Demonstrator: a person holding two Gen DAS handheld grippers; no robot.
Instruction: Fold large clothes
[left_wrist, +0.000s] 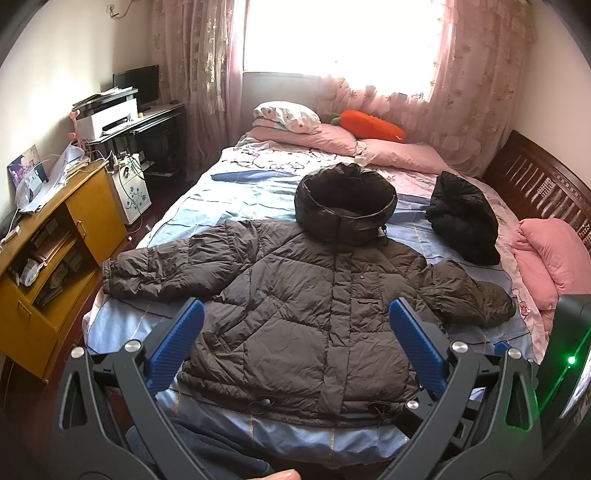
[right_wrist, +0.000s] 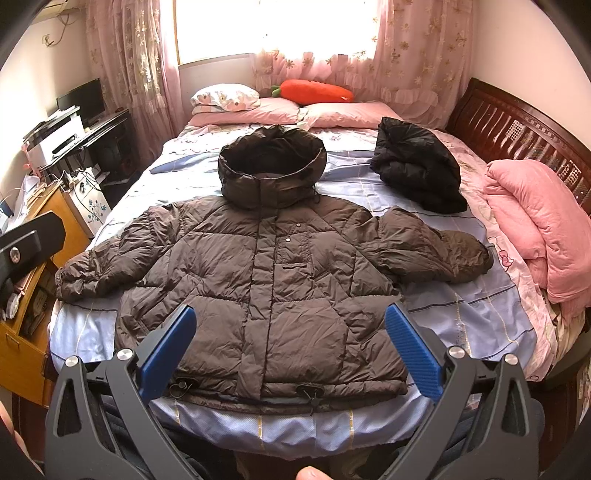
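Note:
A large brown hooded puffer jacket (left_wrist: 303, 314) lies flat, front up, on the bed (left_wrist: 229, 192), with both sleeves spread out and the hood toward the pillows. It also shows in the right wrist view (right_wrist: 266, 280). My left gripper (left_wrist: 295, 339) is open and empty, held above the jacket's hem at the foot of the bed. My right gripper (right_wrist: 288, 343) is open and empty, also above the hem. A folded black jacket (right_wrist: 417, 170) sits on the bed to the right of the hood.
A pink quilt (right_wrist: 535, 229) is piled at the bed's right side by the wooden headboard (right_wrist: 517, 125). Pillows (right_wrist: 258, 107) and an orange carrot plush (right_wrist: 314, 92) lie at the far end. A yellow cabinet (left_wrist: 55, 258) and desk with printer (left_wrist: 107, 118) stand left.

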